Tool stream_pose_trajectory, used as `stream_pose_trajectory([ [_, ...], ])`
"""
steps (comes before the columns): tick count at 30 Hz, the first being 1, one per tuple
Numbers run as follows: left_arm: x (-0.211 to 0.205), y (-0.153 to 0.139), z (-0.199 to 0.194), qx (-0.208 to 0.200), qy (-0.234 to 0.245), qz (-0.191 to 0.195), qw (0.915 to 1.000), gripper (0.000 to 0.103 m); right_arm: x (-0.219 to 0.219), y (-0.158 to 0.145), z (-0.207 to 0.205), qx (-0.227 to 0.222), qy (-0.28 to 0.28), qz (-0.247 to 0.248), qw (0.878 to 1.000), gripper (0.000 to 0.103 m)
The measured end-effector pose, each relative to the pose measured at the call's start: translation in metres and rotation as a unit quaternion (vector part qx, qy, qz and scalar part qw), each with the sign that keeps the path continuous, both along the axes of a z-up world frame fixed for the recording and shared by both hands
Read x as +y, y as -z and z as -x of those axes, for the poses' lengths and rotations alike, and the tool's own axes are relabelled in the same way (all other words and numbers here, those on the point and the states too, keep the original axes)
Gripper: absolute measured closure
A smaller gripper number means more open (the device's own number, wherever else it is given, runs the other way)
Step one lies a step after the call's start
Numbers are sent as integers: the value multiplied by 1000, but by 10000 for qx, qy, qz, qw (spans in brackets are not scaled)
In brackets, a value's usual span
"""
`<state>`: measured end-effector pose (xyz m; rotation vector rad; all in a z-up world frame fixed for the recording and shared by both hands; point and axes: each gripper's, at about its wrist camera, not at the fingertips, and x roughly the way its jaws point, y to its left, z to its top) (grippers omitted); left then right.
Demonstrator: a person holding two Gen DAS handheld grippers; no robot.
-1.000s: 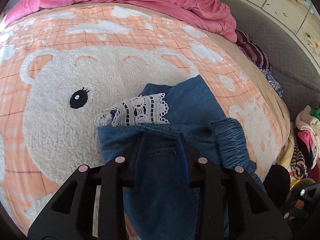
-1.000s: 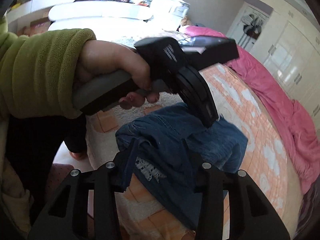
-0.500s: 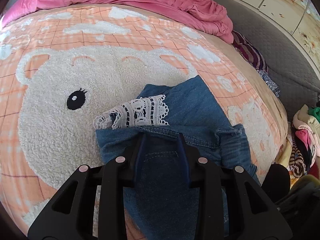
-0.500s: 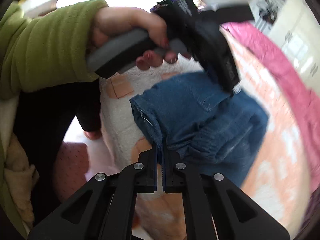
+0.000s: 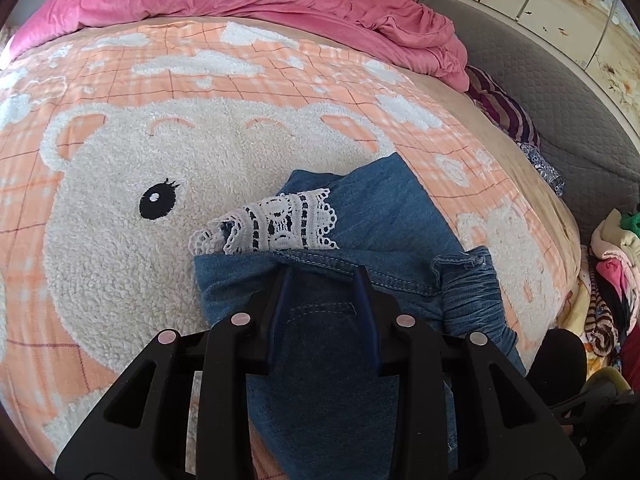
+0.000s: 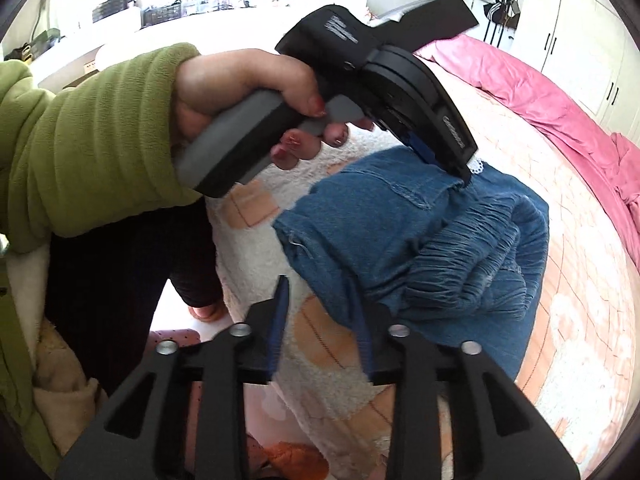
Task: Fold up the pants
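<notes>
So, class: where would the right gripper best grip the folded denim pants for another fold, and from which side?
Probably the gathered elastic waistband of the denim pants, approached from the bed's near edge: it forms a raised, thick ridge nearest the open right gripper. The left gripper stands open over the pocket seam.

Two wrist cameras, both close over the bed [image 5: 248, 80]

The left looked towards the headboard; the right faced across it from the side. Both caught the pants [image 5: 384, 216] [image 6: 400, 224].
</notes>
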<state>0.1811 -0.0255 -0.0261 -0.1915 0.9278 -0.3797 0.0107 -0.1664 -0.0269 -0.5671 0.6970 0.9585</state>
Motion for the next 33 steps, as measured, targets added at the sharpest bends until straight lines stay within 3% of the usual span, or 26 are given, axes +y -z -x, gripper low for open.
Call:
stream_pose_trajectory([
  [9, 4, -3, 4, -51, -39, 83, 9999, 78, -12, -30, 1, 287, 27, -790, 9965, 67],
  [15, 4, -3, 5, -67, -43, 93, 9999, 78, -19, -33, -1, 476, 118, -1140, 9923, 67],
  [18, 7, -9, 9, -131, -70, 167, 9998, 77, -25, -39, -4, 452, 306, -1288, 9902, 54],
  [21, 16, -23, 18, -320, -163, 245, 9991, 65, -35, -43, -10, 482, 490, -1453, 9870, 54],
  [28, 54, -45, 42, -586, -788, 295, 9947, 57, -56, -46, -23, 439, 1089, -1588, 9803, 42],
  [33, 62, -41, 67, -506, -900, 250, 9943, 56, -78, -50, -53, 487, 1930, -1722, 9647, 42],
])
